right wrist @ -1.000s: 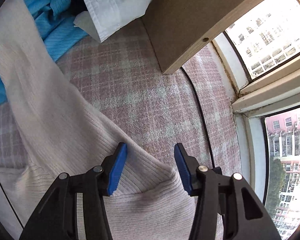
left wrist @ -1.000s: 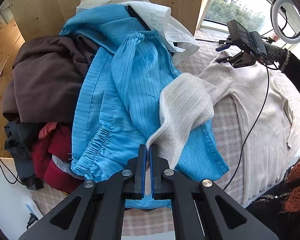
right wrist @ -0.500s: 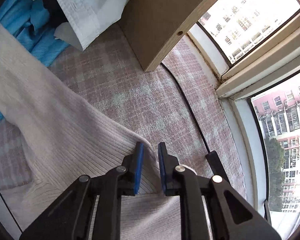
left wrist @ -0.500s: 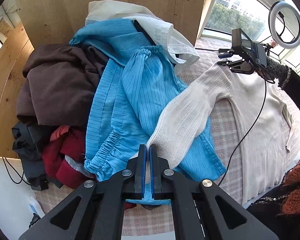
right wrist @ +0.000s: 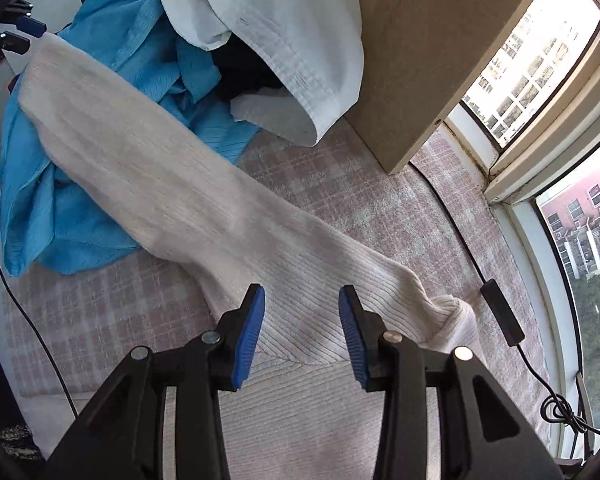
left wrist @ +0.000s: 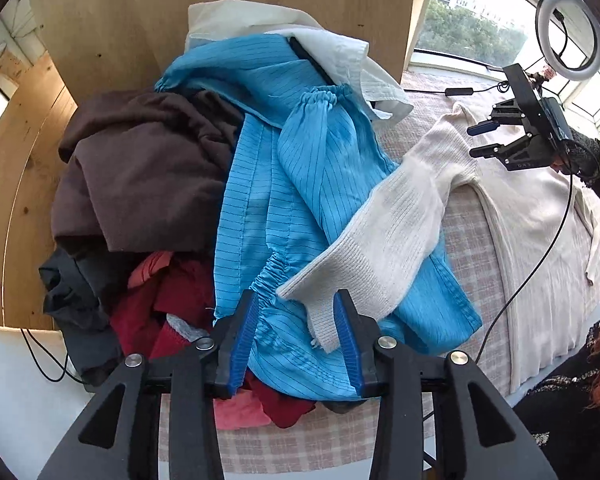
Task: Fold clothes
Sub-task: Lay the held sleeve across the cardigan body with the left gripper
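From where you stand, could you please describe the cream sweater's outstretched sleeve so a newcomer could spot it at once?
Start at the clothes pile against the wooden board. The bright blue striped garment spills off its front. Lying diagonally across it is the sleeve: the only cream, ribbed-knit piece there, ending in a finer-ribbed cuff.

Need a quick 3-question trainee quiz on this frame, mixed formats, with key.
1. True or false: the left gripper is shut on the cream sweater cuff.
2. The sweater's outstretched sleeve lies partly over which garment? A) brown garment B) blue striped garment C) red garment
3. Fill in: the right gripper is ____, with the sweater's shoulder area beneath it.

Key: 1 false, its jaws are apart around the cuff; 2 B; 3 open.
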Available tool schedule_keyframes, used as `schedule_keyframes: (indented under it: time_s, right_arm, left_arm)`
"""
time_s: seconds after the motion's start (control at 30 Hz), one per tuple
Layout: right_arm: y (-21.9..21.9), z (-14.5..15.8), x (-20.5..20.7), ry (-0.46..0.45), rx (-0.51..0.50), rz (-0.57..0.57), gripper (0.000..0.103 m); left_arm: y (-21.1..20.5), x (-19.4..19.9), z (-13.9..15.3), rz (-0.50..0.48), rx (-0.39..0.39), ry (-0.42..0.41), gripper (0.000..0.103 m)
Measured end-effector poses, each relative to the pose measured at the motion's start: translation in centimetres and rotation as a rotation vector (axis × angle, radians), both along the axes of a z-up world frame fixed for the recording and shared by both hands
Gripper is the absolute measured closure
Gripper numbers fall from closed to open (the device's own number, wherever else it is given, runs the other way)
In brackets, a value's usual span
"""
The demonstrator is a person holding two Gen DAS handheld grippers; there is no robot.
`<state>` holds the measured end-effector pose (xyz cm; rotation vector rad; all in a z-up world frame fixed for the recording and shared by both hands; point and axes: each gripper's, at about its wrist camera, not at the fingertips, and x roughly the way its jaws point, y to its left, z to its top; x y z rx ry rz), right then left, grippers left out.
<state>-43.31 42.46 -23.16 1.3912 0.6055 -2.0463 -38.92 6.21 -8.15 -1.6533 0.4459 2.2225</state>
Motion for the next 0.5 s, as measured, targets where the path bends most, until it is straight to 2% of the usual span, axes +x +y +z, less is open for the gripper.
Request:
schedule_keyframes:
  time_s: [0.1, 0.13, 0.17, 0.2, 0.3, 0.37, 0.4, 0.5]
  right_arm:
    - [-0.4, -2.4, 0.1, -0.023, -0.015, -0.031, 0.065]
    - [0.0, -2.5, 0.1, -0.031, -0.029, -0.05, 0.065]
    - [0.7, -2.3, 0.2, -0.04, -0.049, -0.078, 0.065]
    - [1.4, -2.5, 0.2, -0.044, -0.064, -0.114, 0.065]
    - [3.5, -2.2, 0.7, -0.043, -0.091, -0.215, 0.067]
    - [4.3, -2.3, 1.2, -0.071, -0.116, -0.245, 0.08]
    - [4.5, -2.5, 1.4, -0.094, -0.136, -0.257, 0.082]
    - [3.6, -5.0, 1.0, -0.122, -0.126, -0.286, 0.087]
  left_arm:
    - [0.5, -0.9, -1.1, -0.025, -0.012, -0.023, 0.065]
    - [0.6, -1.1, -1.5, -0.024, -0.005, -0.041, 0.08]
    - [0.6, -1.4, -1.9, -0.023, 0.001, -0.059, 0.098]
    - [0.7, -1.4, -2.1, -0.027, 0.005, -0.066, 0.101]
    - [0.9, -1.1, -1.4, -0.034, 0.057, -0.064, 0.1]
    - [0.6, -1.3, -0.1, -0.001, 0.118, -0.046, 0.1]
    - [0.4, -1.5, 0.6, 0.019, 0.147, -0.036, 0.1]
    - [1.6, -0.9, 3.6, 0.016, 0.225, 0.009, 0.1]
